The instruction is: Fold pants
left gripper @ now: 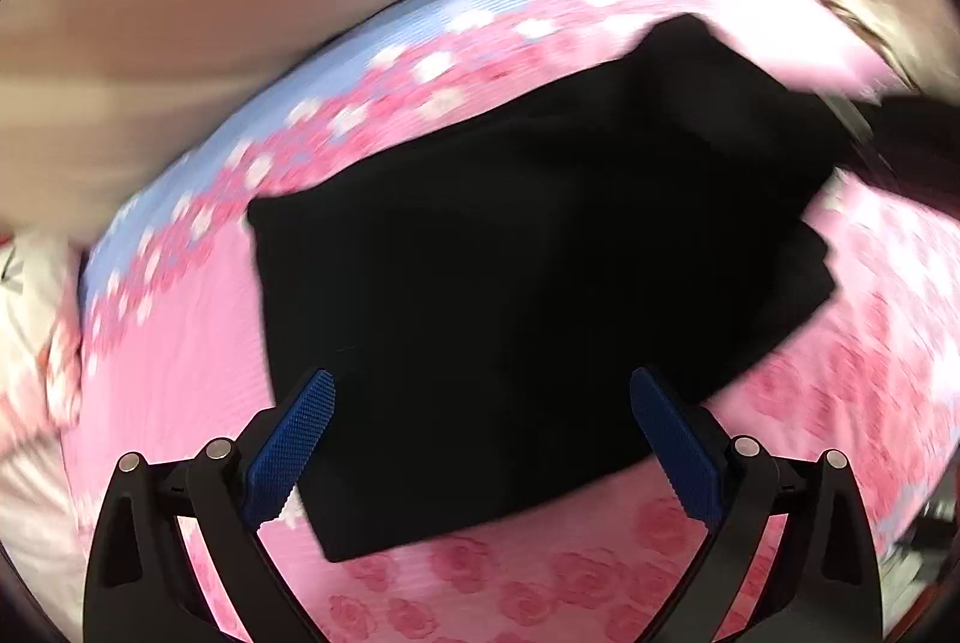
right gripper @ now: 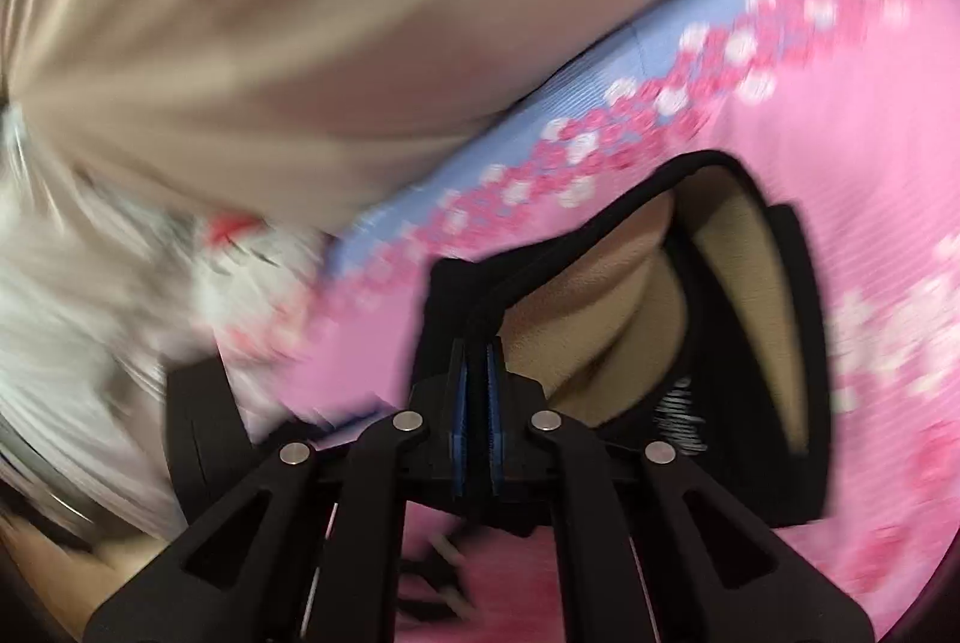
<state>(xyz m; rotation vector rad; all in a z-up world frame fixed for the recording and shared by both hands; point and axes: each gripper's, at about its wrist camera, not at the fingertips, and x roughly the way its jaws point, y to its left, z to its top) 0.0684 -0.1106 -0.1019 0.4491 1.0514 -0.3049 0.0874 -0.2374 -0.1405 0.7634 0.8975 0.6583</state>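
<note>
On pink floral bedspread (left gripper: pixel 180 373), black pants (left gripper: pixel 510 253), tan-lined, partly folded.

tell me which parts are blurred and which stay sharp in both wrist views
Left wrist view: the pink rose-print bedspread and the edges of the black folded pants smear with motion, while the left gripper with its open blue-padded jaws stays crisp. Right wrist view: the beige curtain streaks heavily; the right gripper, shut on the pants' waistband, is sharp.
</note>
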